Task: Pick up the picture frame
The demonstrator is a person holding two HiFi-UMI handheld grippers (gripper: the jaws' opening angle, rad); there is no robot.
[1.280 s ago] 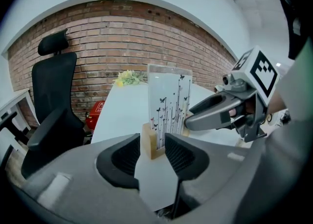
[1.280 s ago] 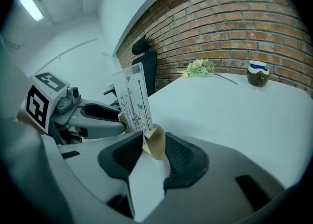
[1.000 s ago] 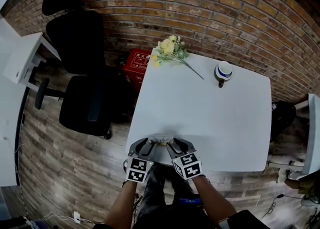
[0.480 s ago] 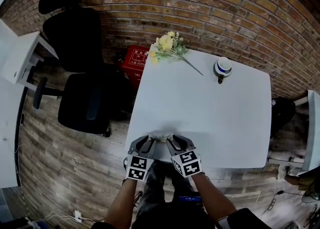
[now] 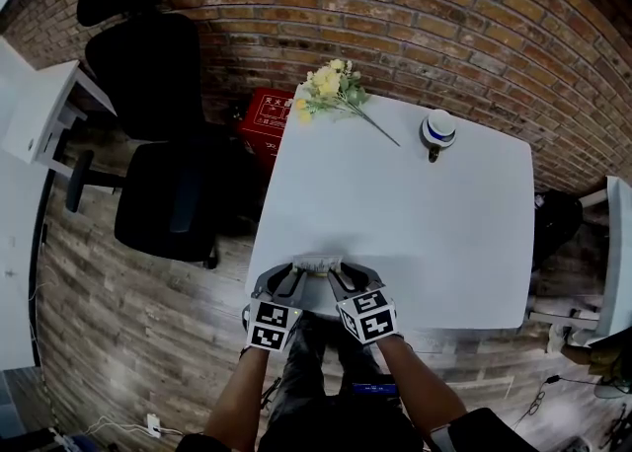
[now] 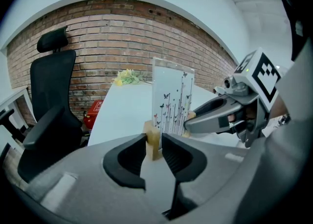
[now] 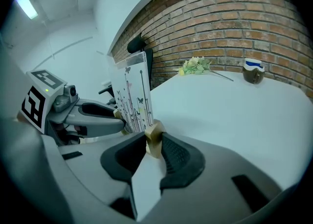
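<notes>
White table (image 5: 415,233), near edge: grasp step on the picture frame (image 5: 317,263), not lifted yet.
Frame stands upright on two wooden feet. Left gripper (image 5: 294,272) has the left foot (image 6: 152,142) between its jaws, right gripper (image 5: 337,272) the right foot (image 7: 154,139). Both pairs are closing, pads already on the wood. Next, probably: firm up both grips, then raise both hands together and level. Flowers (image 5: 331,93) and cup (image 5: 438,131) sit well apart at the far side.

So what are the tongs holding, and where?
The picture frame: left tongs and right tongs are closing on its wooden base, one at each end.
</notes>
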